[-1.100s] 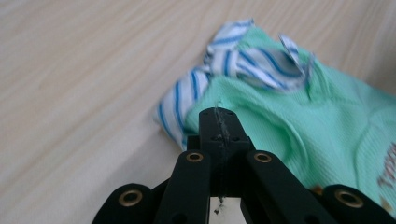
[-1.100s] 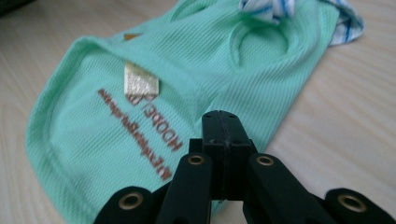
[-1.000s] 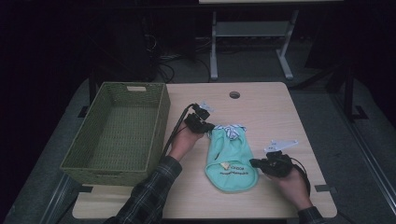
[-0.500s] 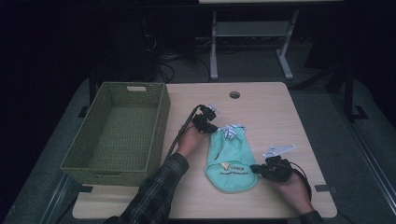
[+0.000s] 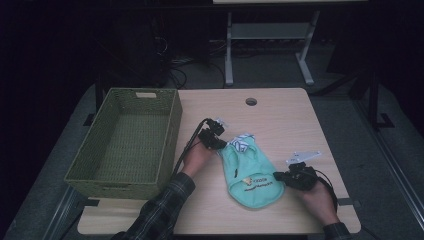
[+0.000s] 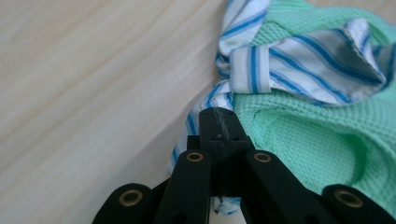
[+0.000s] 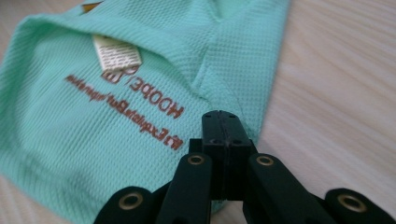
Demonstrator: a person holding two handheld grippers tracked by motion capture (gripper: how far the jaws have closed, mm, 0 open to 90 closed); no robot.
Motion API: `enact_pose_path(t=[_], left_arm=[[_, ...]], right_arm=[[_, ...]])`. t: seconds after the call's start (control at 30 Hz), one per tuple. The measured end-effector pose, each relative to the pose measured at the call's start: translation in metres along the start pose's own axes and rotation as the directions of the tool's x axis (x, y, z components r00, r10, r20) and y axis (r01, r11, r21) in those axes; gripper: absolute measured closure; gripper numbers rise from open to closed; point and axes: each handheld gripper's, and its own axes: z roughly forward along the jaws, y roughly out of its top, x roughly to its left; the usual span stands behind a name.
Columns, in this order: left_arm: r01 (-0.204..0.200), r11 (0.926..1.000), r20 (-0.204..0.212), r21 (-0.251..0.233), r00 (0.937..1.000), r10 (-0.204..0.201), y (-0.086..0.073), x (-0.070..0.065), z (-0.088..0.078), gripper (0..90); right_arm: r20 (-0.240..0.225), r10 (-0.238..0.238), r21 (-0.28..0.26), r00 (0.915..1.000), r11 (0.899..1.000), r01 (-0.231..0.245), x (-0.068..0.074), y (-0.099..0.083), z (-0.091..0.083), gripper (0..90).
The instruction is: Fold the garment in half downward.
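Observation:
A small mint-green garment (image 5: 252,177) with a blue-and-white striped collar (image 5: 242,144) lies flat on the wooden table (image 5: 280,125). My left gripper (image 5: 221,144) is at its far left end. In the left gripper view the jaws (image 6: 218,122) are shut on the striped collar edge (image 6: 303,65), with the green knit (image 6: 303,140) to the right. My right gripper (image 5: 277,176) is at the garment's near right edge. Its jaws (image 7: 221,123) are shut on the green hem, beside brown printed lettering (image 7: 135,105) and a white label (image 7: 116,56).
A woven green basket (image 5: 172,125), with nothing in it, stands at the table's left, close to my left forearm. A round cable hole (image 5: 251,101) sits near the far edge. Dark floor and a metal stand (image 5: 270,35) lie beyond the table.
My left gripper lifted the collar slightly toward the far side, then came back down to the table with it. The right gripper has stayed put on the hem.

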Motion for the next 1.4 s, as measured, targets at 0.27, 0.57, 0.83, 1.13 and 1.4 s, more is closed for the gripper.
enact_pose_path(t=[0.27,0.57,0.83,1.13,1.4], left_arm=[[-0.026,0.9993,0.002,0.027,0.9997,0.026,-0.019,-0.016,-0.014,89.9],[-0.050,0.9983,0.053,0.030,0.9974,0.049,-0.042,-0.035,-0.028,89.9],[-0.031,0.9993,0.069,-0.022,0.9970,0.033,-0.041,-0.032,-0.039,87.2],[0.003,0.9982,0.039,-0.059,0.9992,-0.001,-0.041,-0.021,-0.037,62.3],[-0.012,0.9987,0.073,-0.049,0.9972,0.016,-0.045,-0.030,-0.034,43.5]], right_arm=[[0.025,0.012,-0.004,0.9996,1.000,-0.012,-0.011,0.001,-0.001,89.8],[0.045,0.025,-0.016,0.9987,1.000,-0.024,-0.021,0.001,-0.001,89.8],[0.029,0.011,-0.061,0.9995,0.998,-0.009,-0.013,0.007,-0.008,89.8],[-0.062,-0.061,-0.083,0.9962,0.995,0.055,0.020,0.025,0.007,89.8],[-0.092,-0.119,-0.053,0.9886,0.992,0.115,0.041,0.032,0.027,89.8]])
